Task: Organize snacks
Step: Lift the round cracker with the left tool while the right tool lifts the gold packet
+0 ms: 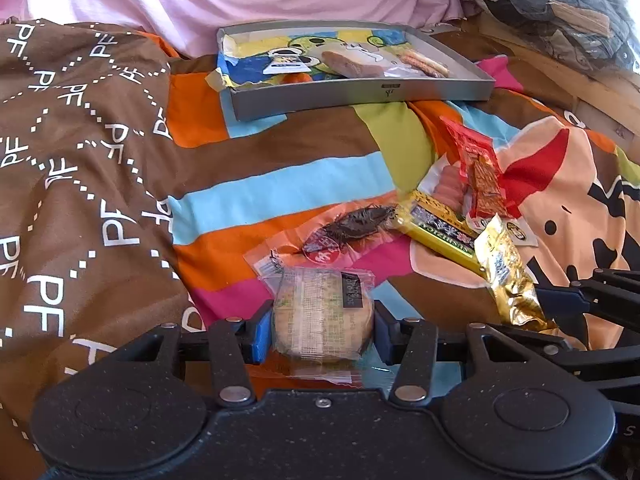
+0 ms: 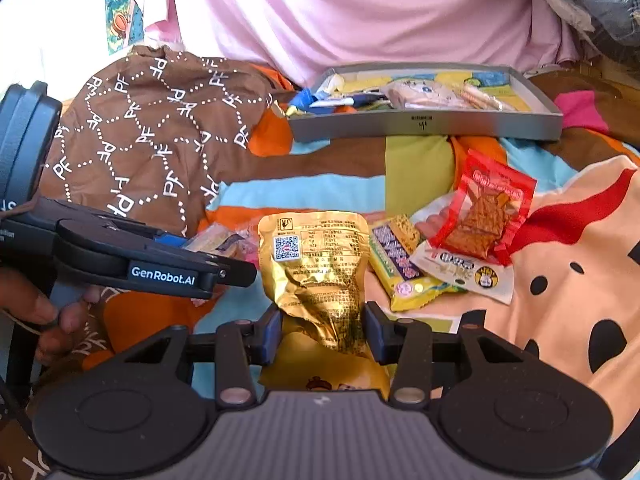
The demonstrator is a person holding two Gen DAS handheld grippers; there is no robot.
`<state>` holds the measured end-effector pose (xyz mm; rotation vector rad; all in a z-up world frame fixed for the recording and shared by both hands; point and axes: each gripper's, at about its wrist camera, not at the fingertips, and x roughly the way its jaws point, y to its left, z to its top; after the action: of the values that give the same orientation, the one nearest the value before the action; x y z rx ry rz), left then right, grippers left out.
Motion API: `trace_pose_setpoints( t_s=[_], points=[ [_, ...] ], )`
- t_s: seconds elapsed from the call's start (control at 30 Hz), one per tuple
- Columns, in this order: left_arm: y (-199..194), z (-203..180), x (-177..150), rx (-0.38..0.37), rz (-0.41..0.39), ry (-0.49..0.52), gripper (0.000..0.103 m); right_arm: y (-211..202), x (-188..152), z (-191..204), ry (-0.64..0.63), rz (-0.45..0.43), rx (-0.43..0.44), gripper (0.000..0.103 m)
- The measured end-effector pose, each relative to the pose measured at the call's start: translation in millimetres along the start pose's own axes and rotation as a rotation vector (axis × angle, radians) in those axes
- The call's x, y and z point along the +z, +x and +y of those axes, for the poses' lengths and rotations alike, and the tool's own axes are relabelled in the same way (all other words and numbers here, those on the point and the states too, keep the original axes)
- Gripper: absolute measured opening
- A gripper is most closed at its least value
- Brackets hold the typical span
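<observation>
Left gripper [image 1: 323, 330]: pads pressed against both sides of a wrapped round biscuit [image 1: 323, 320], pinching it across its width; a grip on the firm edges should keep the clear wrapper from slipping.
Right gripper [image 2: 323, 330]: fingers closed on the crumpled lower part of a gold foil pouch [image 2: 320, 272], which bunches between the pads.
Grey tray [image 1: 360, 94]: sits at the far side of the striped bedspread [image 1: 280, 184], already holding a few wrapped snacks; judged to be the collecting place.
Loose snacks: a red sachet [image 2: 486, 212], a yellow packet [image 2: 400, 256] and a dark wrapped piece [image 1: 352, 224] lie heaped near the grippers, well apart from the tray.
Progress: both tools loaded, most snacks not yet sorted.
Risk: foil could slide out.
</observation>
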<state>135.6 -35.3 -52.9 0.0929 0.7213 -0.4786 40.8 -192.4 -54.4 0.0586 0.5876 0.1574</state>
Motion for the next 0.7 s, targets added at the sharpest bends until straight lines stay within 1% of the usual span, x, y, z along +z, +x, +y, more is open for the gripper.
trace_pose_setpoints(
  t_s=[0.13,0.33,0.5,0.7],
  points=[
    [-4,4,1,0.014,-0.022,-0.027,0.051,0,4,-3,-0.001,-0.019,0.000,0.047],
    [-7,14,5,0.030,-0.056,-0.099,0.051,1,11,-8,-0.010,-0.044,-0.008,0.047],
    [-7,19,9,0.025,-0.086,-0.141,0.051,1,19,-14,-0.014,-0.069,-0.018,0.047],
    [-12,21,18,0.025,-0.127,-0.157,0.051,-1,30,-22,-0.030,-0.117,-0.023,0.047]
  ],
)
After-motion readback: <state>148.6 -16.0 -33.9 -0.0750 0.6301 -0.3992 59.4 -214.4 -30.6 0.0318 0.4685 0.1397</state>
